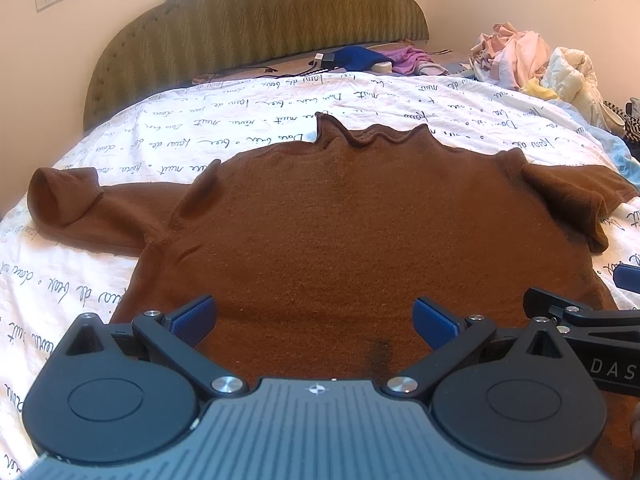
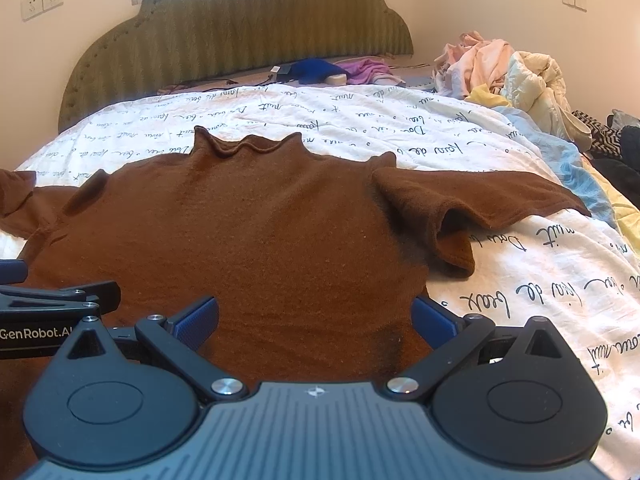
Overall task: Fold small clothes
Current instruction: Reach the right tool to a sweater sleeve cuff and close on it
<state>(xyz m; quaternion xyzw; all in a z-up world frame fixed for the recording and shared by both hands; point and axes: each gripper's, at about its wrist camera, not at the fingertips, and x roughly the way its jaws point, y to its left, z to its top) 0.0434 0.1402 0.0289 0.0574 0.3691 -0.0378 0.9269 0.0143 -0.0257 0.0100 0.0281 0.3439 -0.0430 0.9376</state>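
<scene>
Sweater: a brown sweater (image 1: 344, 232) is being shown spread flat, front up, on the white script-printed bedspread (image 1: 240, 120), its wavy collar (image 1: 368, 136) pointing toward the green headboard (image 1: 256, 28).
Sleeves: the left sleeve (image 1: 72, 204) is lying stretched outward with its cuff curled open; the right sleeve (image 2: 460, 208) is lying folded over itself beside the body.
Left gripper: the left gripper (image 1: 314, 318) is being held over the sweater's lower hem, jaws spread wide, nothing pinched between the blue pads (image 1: 194, 320).
Right gripper: the right gripper (image 2: 316, 318) is being held just beside the left one, over the hem's right part, jaws likewise spread and empty.
Background: a heap of pale clothes (image 2: 508, 68) is being seen at the bed's far right.
</scene>
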